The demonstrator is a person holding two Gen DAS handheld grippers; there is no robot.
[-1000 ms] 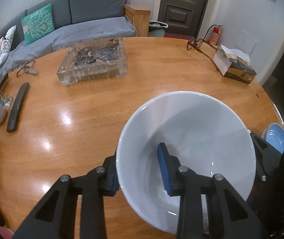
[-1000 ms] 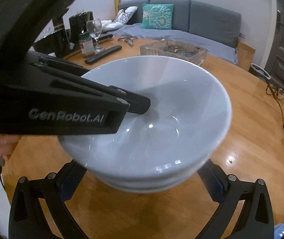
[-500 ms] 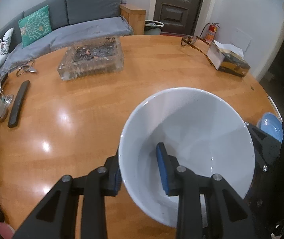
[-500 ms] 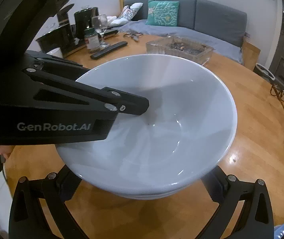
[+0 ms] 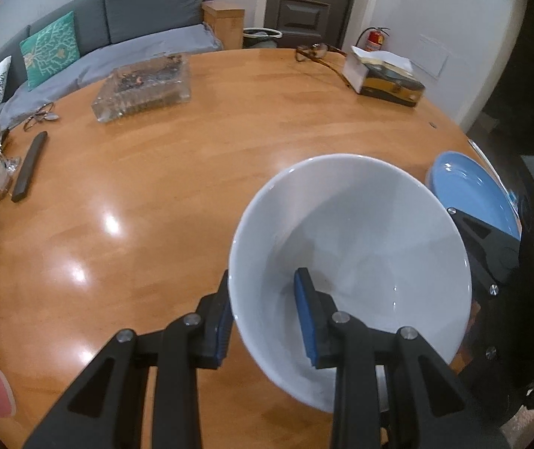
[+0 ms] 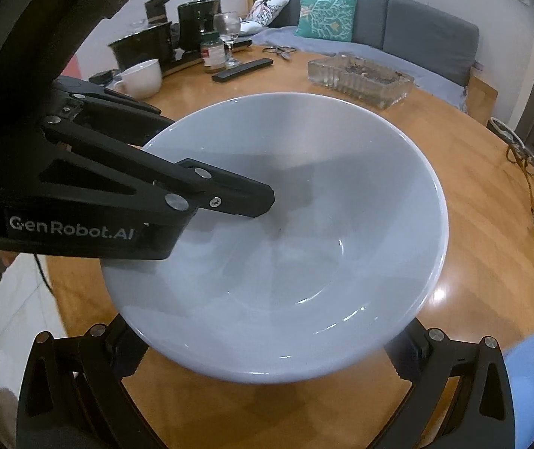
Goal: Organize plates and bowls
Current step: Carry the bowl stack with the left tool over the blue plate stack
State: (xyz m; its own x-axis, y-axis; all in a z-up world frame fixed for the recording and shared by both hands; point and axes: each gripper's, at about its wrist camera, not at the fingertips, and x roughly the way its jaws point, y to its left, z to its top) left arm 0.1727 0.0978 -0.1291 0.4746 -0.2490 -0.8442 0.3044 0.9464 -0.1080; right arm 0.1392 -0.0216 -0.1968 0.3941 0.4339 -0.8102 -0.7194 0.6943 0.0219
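Note:
My left gripper [image 5: 263,318] is shut on the near rim of a white bowl [image 5: 364,232], one blue pad inside and one outside, and holds it tilted above the round wooden table [image 5: 192,172]. In the right wrist view the same white bowl [image 6: 304,224] fills the middle, with the left gripper's finger [image 6: 229,194] reaching into it. My right gripper [image 6: 267,359] is open, its fingers spread wide under the bowl on either side. Whether they touch it is hidden. A blue plate [image 5: 469,191] lies at the table's right edge, also in the right wrist view [image 6: 532,378].
A glass ashtray [image 5: 143,86], a black remote [image 5: 29,166], spectacles [image 5: 38,116] and a tissue box [image 5: 383,76] lie on the table's far part. A white cup [image 6: 141,78], a wine glass [image 6: 227,30], a jar and black kettles stand at its left edge.
The left gripper has carried the white bowl to the right and tilted it more. The lower bowl seen under it earlier is out of sight. The blue plate has come into view.

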